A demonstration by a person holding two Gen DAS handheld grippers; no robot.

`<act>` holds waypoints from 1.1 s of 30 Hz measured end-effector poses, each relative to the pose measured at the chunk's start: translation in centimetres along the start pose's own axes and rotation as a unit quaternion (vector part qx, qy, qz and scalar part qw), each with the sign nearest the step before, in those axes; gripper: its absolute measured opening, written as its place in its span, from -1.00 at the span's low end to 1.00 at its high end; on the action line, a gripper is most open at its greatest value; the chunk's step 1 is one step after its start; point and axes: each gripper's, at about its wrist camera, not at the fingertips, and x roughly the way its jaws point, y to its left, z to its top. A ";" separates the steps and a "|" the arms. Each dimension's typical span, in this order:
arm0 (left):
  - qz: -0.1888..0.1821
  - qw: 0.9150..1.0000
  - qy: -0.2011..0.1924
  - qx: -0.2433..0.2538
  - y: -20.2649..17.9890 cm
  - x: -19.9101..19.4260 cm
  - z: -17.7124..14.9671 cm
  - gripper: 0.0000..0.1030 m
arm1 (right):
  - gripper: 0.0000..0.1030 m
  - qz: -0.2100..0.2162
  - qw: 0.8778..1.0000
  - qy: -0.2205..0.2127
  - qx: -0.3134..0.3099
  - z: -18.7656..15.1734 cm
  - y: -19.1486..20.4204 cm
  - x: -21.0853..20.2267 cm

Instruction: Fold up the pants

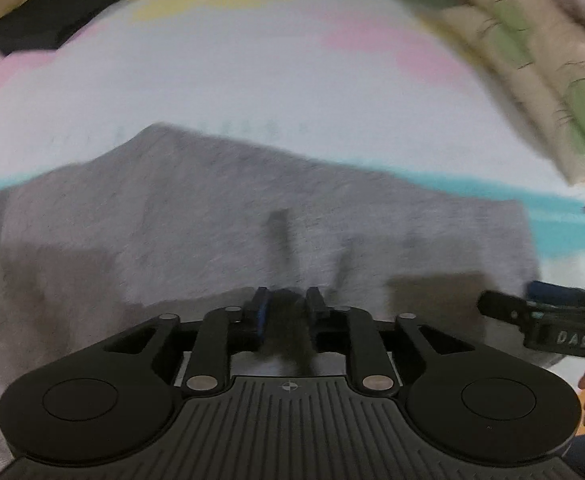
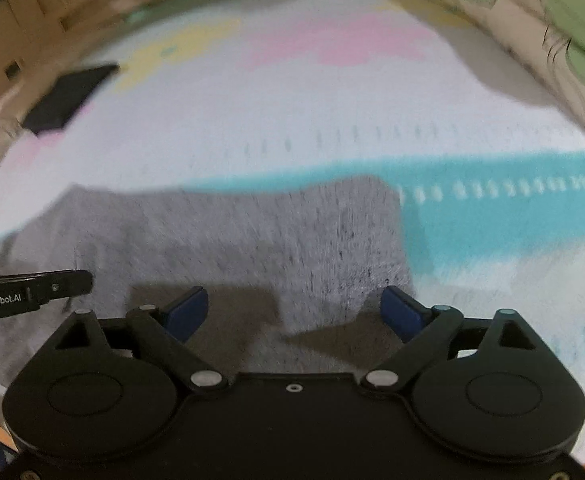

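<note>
Grey pants (image 1: 220, 216) are being pinched at the near edge by the left hand-held gripper (image 1: 286, 308); the right hand-held gripper (image 2: 292, 312) is being held wide open just above, its long axis crosswise on the bed (image 2: 252, 120).

The pants (image 1: 220, 216) are a soft heathered grey knit, matt and slightly fuzzy. They lie on a bedspread (image 2: 252, 120) of pale woven cloth, matt, printed with pink, yellow and turquoise patches. The left tool (image 1: 286, 304) is matt black plastic with a ribbed plate and small dull-metal pivot pins, and a fold of grey cloth sits between its narrowly spaced jaws. The right tool (image 2: 294, 312) is the same smooth black plastic, with blue rubbery-looking pads (image 2: 402, 314). A pillow (image 2: 532, 32) is beige printed cloth. A folded dark cloth (image 1: 52, 16) looks matt.
</note>
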 end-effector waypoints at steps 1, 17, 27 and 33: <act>0.008 1.000 -0.003 -0.010 0.4 -0.4 0.1 -0.59 | 0.74 -0.011 1.000 0.014 -0.007 -0.1 0.1 0.9; 0.037 0.994 -0.022 0.100 -4.0 -0.8 -3.9 0.00 | 0.98 -0.052 0.996 0.009 -0.069 -1.5 2.4 1.9; 0.040 0.998 -0.040 0.015 -0.3 -3.0 -5.5 0.18 | 0.99 -0.085 0.994 -0.032 -0.060 -2.9 3.7 1.6; 0.103 0.989 -0.101 -0.036 3.0 -6.9 -7.5 0.18 | 0.99 -0.106 0.992 -0.033 -0.057 -2.8 4.5 1.8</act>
